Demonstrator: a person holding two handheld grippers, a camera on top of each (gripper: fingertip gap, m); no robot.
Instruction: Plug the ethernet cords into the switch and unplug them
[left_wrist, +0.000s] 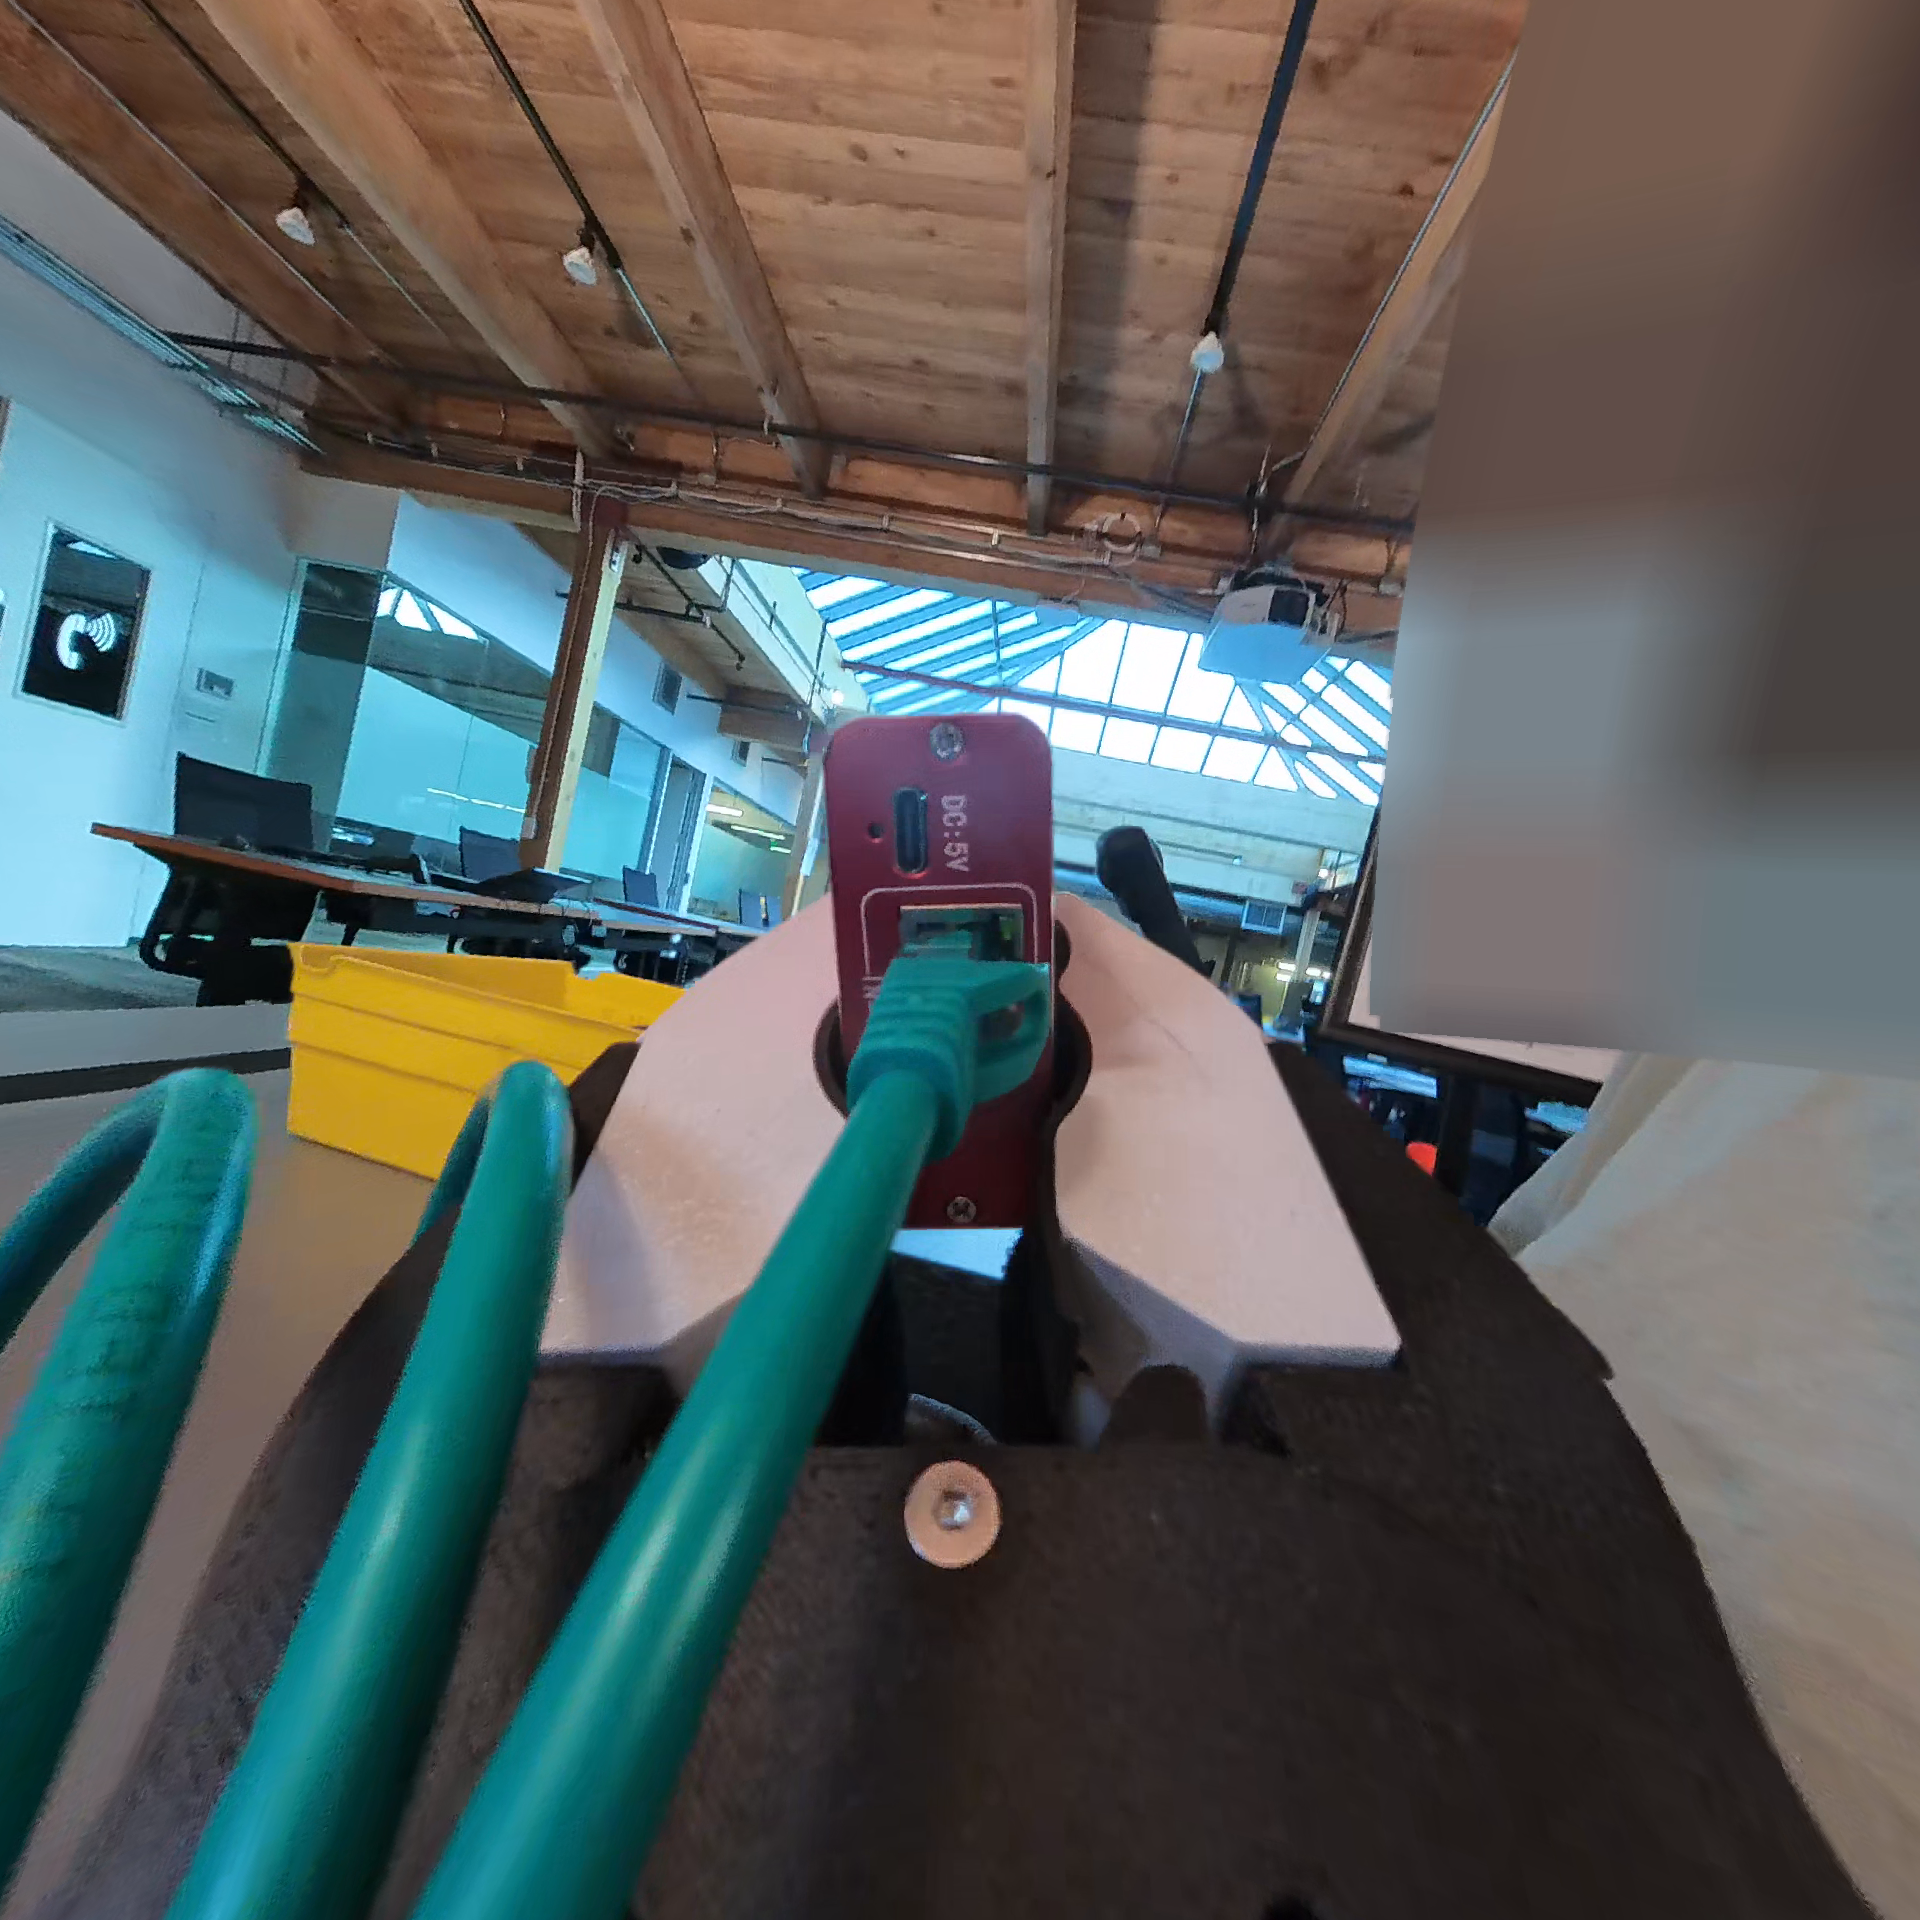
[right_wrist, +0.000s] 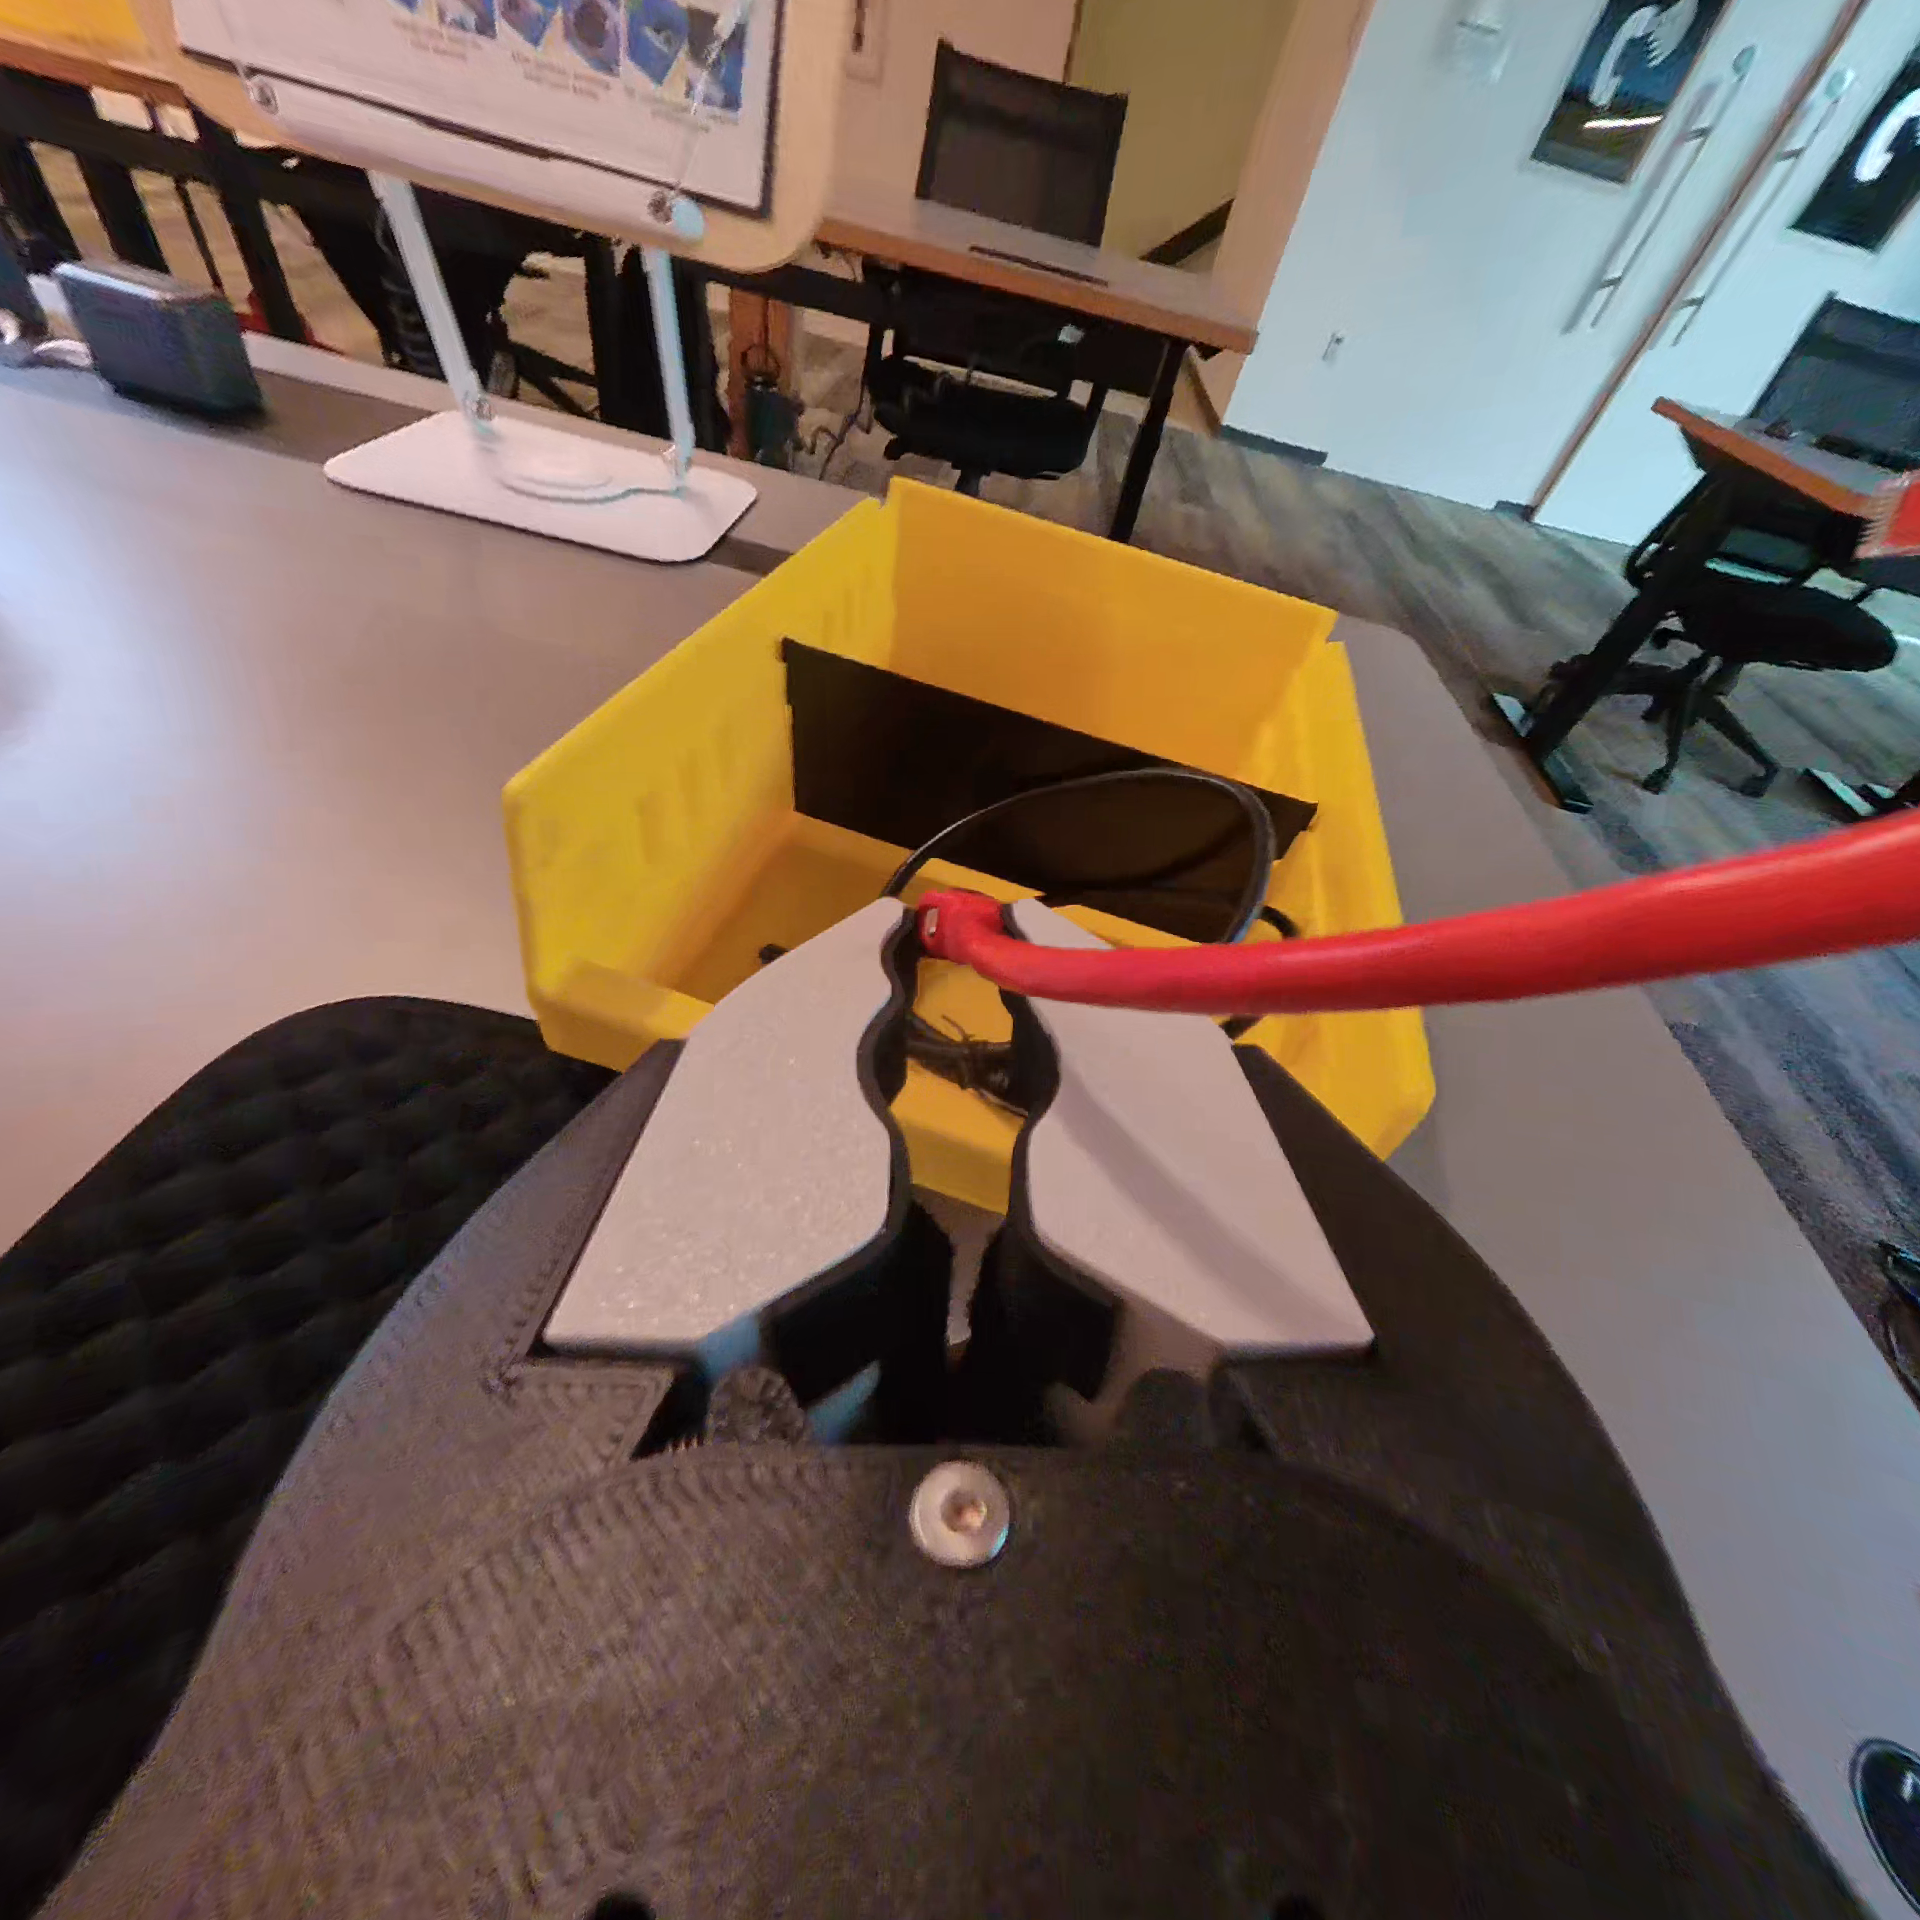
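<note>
In the left wrist view my left gripper (left_wrist: 940, 987) is shut on a small red switch (left_wrist: 938, 831) and holds it upright, end face toward the camera. A green ethernet cord (left_wrist: 727, 1351) is plugged into its port by a green connector (left_wrist: 951, 1023), and its loops hang at the lower left. In the right wrist view my right gripper (right_wrist: 951, 920) is shut on the connector end of a red ethernet cord (right_wrist: 1455, 940). The cord runs off to the right. The tips hover over the yellow bin (right_wrist: 665, 821).
The yellow bin also shows in the left wrist view (left_wrist: 416, 1049) on the grey table (right_wrist: 260, 727). It holds a black divider (right_wrist: 935, 727) and a coiled black cable (right_wrist: 1195, 821). A white stand base (right_wrist: 540, 488) sits at the back left. The table edge (right_wrist: 1621, 1039) runs along the right. My right fingertips sit around 30 cm from my left ones.
</note>
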